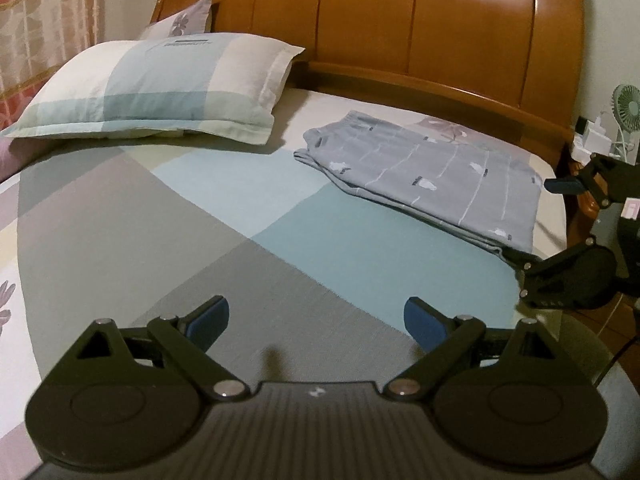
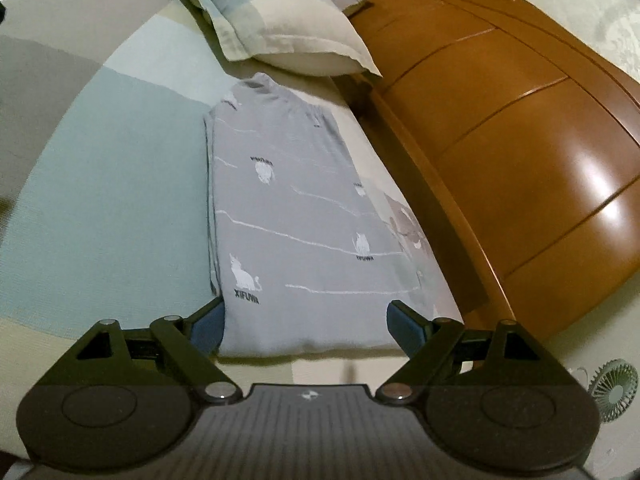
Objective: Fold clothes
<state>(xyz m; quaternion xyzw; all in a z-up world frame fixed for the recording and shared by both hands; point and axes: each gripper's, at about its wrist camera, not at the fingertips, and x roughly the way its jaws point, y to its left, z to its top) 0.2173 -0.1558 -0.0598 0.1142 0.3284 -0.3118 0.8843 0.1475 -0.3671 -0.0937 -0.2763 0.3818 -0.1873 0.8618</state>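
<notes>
Grey trousers (image 2: 296, 232) with white cat prints and thin white lines lie folded into a long flat strip on the bed (image 1: 340, 240), parallel to the wooden headboard (image 1: 440, 32) and just beside it; the waistband end points toward the checked pillow (image 1: 160, 88), which rests near it on the sheet without touching it in the left wrist view; a 2nd pillow (image 1: 184, 20) with a flower print leans against the headboard behind the first. The sheet is a patchwork of pale blue, grey and cream blocks. Right claw (image 2: 304, 324) is spread wide at the near end of the trousers; its 2 blue pads sit on either side of the folded end, the left pad (image 2: 208, 328) against or just at the cloth edge, and nothing is clamped between them; whether the pads truly press the fabric I cannot tell. Left claw (image 1: 316, 320) hangs wide open over bare sheet, well apart from the trousers, holding nothing. A small green fan (image 1: 626, 108) stands on the bedside stand past the bed's corner.
</notes>
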